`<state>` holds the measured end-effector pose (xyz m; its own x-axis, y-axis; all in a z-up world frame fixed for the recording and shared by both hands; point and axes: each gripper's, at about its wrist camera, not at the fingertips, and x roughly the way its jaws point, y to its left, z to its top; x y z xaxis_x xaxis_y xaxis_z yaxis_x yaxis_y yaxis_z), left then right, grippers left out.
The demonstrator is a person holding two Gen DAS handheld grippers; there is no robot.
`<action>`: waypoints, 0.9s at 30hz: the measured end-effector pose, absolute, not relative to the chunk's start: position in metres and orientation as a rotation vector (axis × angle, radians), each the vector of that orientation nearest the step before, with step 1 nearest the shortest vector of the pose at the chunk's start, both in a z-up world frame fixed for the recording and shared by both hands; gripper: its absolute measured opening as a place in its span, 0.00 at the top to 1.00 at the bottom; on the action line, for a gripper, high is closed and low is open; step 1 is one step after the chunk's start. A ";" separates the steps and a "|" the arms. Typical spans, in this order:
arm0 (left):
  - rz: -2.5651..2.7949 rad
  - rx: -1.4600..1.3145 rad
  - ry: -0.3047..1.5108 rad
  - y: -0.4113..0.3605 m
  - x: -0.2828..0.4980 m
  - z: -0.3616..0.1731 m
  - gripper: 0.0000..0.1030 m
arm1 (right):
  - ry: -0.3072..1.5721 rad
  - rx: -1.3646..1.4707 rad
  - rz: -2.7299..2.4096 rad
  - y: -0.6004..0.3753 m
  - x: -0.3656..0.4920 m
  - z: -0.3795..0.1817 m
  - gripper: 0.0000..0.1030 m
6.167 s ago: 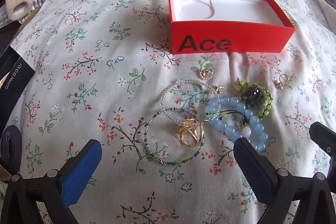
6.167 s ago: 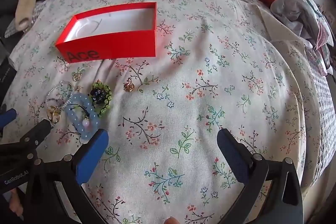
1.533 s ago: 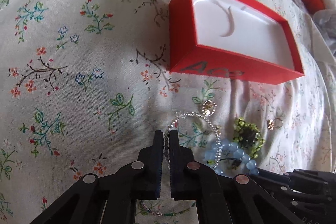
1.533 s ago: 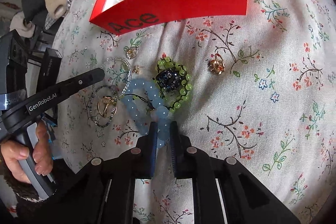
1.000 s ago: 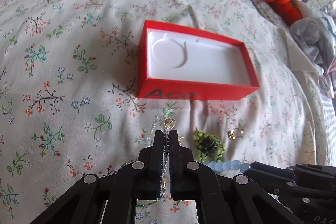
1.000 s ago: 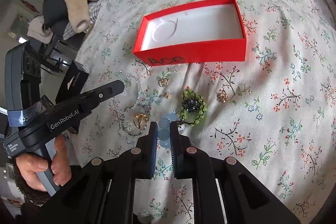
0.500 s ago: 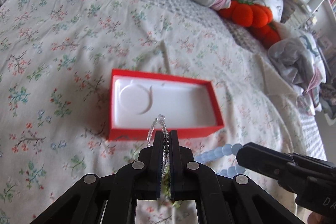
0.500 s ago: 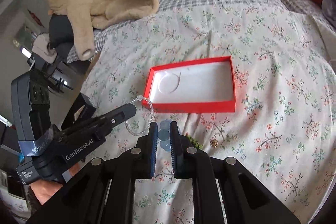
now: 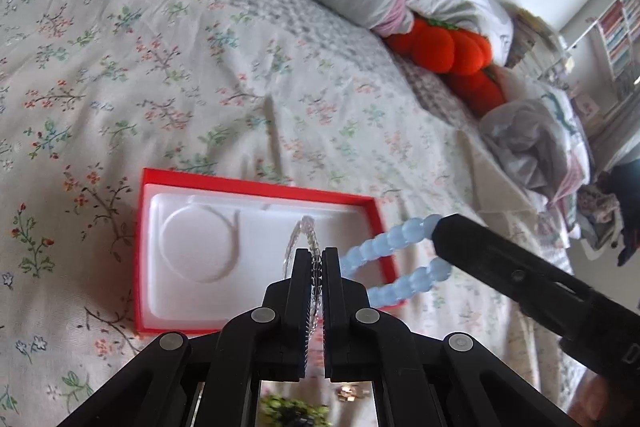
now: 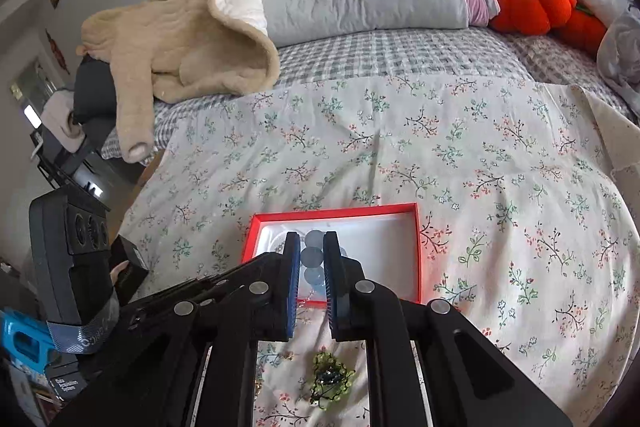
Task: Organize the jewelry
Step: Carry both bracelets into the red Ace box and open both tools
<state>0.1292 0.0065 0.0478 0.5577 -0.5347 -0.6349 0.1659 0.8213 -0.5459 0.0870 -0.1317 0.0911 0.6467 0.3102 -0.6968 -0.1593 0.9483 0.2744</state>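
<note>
L hand-held gripper (image 9: 316, 267) clenched on clear glass-bead bracelet (image 9: 300, 233), above open red cardboard box w/ white insert (image 9: 260, 191). R hand-held gripper (image 10: 312, 259) grasps pale blue round-bead bracelet (image 9: 384, 243), right of it. Green bead piece (image 10: 330, 379) on floral bedspread (image 10: 480, 167), near side of box.

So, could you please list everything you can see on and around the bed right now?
red box: one, red with a white insert, on the floral bedspread
blue bead bracelet: one, pale blue, held in the air by the box's right end
clear bead bracelet: one, clear, lifted above the box
green beaded piece: one, green and dark, on the bedspread in front of the box
floral bedspread: one, pale with small flowers
plush pumpkins: orange, near the pillows
beige blanket: one, at the bed's far left
left claw: shut on the clear bead bracelet
right claw: shut on the blue bead bracelet
</note>
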 end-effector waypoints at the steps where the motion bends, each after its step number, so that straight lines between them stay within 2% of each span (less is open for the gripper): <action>1: -0.410 -0.450 0.898 0.009 0.131 0.044 1.00 | 0.831 0.187 0.268 -0.129 0.090 0.088 0.88; 18: -0.204 -0.300 0.936 0.018 0.147 0.016 1.00 | 0.940 0.127 0.166 -0.153 0.124 0.036 0.88; 27: -0.196 -0.273 0.952 0.015 0.150 0.018 0.99 | 0.950 0.129 0.157 -0.159 0.125 0.033 0.87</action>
<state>0.1500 0.0153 0.0179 0.5667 -0.2833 -0.7737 0.0451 0.9483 -0.3142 0.1252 -0.1586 0.0327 0.5716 0.1906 -0.7981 -0.0770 0.9808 0.1791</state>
